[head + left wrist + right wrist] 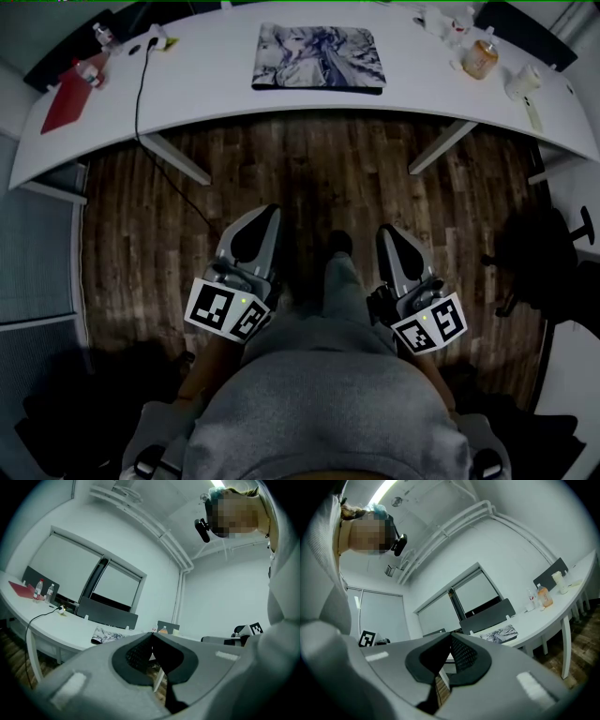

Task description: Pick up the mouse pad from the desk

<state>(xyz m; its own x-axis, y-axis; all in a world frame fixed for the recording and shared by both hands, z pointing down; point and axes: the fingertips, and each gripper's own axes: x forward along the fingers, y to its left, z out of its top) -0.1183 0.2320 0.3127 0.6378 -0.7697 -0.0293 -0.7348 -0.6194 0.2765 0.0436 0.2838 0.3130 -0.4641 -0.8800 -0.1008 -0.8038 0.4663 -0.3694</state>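
Observation:
The mouse pad, printed with a pale grey-blue picture, lies flat on the curved white desk near its front edge. It also shows small and far off as the mouse pad in the left gripper view and the mouse pad in the right gripper view. My left gripper and right gripper hang low over the wooden floor, close to the person's body and well short of the desk. Both are shut with nothing between the jaws.
On the desk stand a red folder, water bottles, a black cable, an orange bottle and a white cup. Desk legs slant down to the floor. A black chair stands at the right.

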